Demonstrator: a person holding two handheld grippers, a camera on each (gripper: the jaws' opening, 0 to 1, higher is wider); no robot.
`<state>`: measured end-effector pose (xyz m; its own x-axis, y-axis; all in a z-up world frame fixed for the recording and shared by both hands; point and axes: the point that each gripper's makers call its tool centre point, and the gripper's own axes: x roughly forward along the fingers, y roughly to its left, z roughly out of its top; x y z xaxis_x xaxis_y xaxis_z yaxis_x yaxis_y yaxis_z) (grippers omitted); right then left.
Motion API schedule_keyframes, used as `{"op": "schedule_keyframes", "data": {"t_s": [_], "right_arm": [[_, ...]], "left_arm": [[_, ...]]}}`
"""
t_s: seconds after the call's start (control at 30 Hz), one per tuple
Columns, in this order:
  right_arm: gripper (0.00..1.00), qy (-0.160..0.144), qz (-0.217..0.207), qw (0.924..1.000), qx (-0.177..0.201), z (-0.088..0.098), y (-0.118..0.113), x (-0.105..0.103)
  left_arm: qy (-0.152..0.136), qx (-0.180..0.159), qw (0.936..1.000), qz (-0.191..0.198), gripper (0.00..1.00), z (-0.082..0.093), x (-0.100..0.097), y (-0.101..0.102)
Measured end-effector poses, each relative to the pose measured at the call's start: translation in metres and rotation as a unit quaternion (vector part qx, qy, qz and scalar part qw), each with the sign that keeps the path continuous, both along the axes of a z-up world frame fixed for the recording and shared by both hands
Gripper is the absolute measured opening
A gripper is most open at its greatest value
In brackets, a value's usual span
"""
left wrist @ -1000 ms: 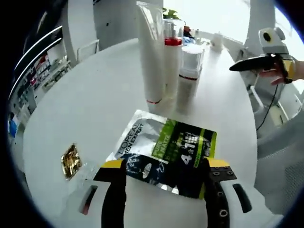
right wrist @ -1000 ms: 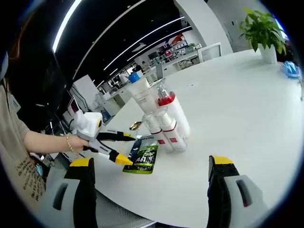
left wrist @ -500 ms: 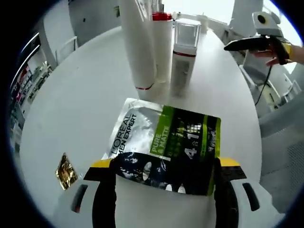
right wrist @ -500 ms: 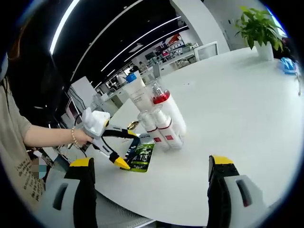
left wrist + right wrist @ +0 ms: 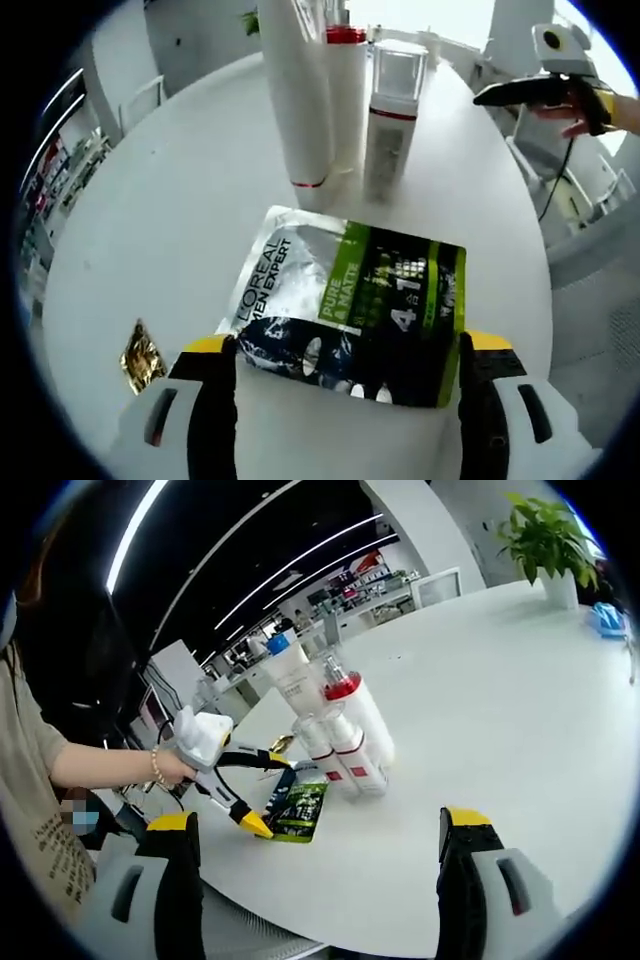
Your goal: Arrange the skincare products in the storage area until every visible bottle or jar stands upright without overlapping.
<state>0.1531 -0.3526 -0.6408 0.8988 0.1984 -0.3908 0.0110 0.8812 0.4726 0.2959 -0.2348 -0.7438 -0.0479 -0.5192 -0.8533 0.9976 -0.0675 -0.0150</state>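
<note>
— Looking past the left hand-held gripper (image 5: 345,350), what's cut off?
— Tops of the white tube (image 5: 298,95) and red-capped bottles (image 5: 345,90) ahead; the L'Oréal sachet's (image 5: 350,300) near edge lies between its wide-spread jaws, grip uncertain.
— Anything beside it?
— A gold foil packet (image 5: 140,355) left, on the white surface (image 5: 150,200).
— The right hand-held gripper (image 5: 315,825)?
— Spread wide, empty, held level well back from the sachet (image 5: 298,808).

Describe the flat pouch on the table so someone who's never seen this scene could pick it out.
On the round white table, a cluster of tall white bottles stands upright. Just in front of them lies the sachet, between the open jaws of the left gripper. Unlike its standing neighbours, it lies flat: silver, green and black, printed with L'Oreal Men Expert; the small gold foil packet beside it is far smaller.
</note>
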Motion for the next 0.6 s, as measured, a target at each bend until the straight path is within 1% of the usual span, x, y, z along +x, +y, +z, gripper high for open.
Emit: {"op": "schedule_keyframes", "data": {"t_s": [0.2, 0.47, 0.6], "right_arm": [[1.00, -0.004, 0.004, 1.0000, -0.002, 0.004, 0.001, 0.001], [1.00, -0.014, 0.014, 0.9997, -0.010, 0.012, 0.005, 0.004], [1.00, -0.020, 0.018, 0.9996, -0.013, 0.018, 0.008, 0.004]], "left_arm": [[0.001, -0.007, 0.9998, 0.019, 0.89, 0.009, 0.001, 0.008], [0.017, -0.027, 0.9971, 0.069, 0.92, 0.022, -0.004, 0.025], [0.033, -0.031, 0.9935, 0.104, 0.94, 0.025, -0.010, 0.040]]}}
